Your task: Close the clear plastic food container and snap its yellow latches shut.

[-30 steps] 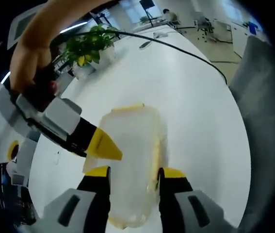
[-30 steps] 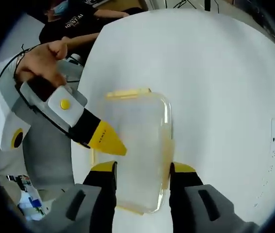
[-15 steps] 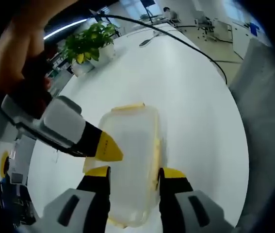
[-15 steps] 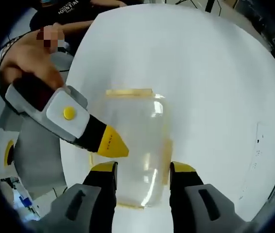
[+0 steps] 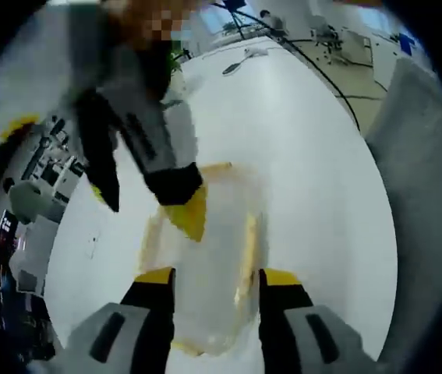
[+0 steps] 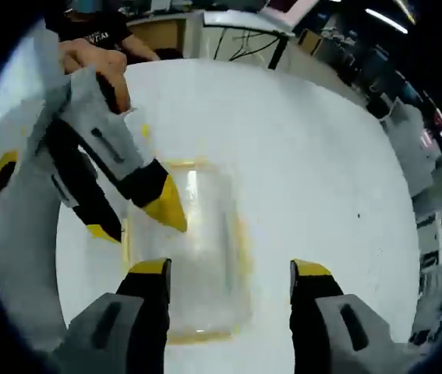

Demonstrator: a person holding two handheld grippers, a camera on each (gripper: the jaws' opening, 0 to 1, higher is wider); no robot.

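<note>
The clear container (image 6: 185,249) lay flat on the white table (image 6: 314,171), lid apparently seated, placed lengthwise between both tools for side access to its yellow latches (image 5: 245,248). The right gripper (image 6: 230,273) had its jaws spread, straddling it. The left gripper (image 5: 211,277) bracketed it closely; actual grip could not be determined.

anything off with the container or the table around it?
Nothing stands out. The clear container sits flat on the white table, lid on, nothing spilled. Motion blur hides whether its yellow latches are snapped.
</note>
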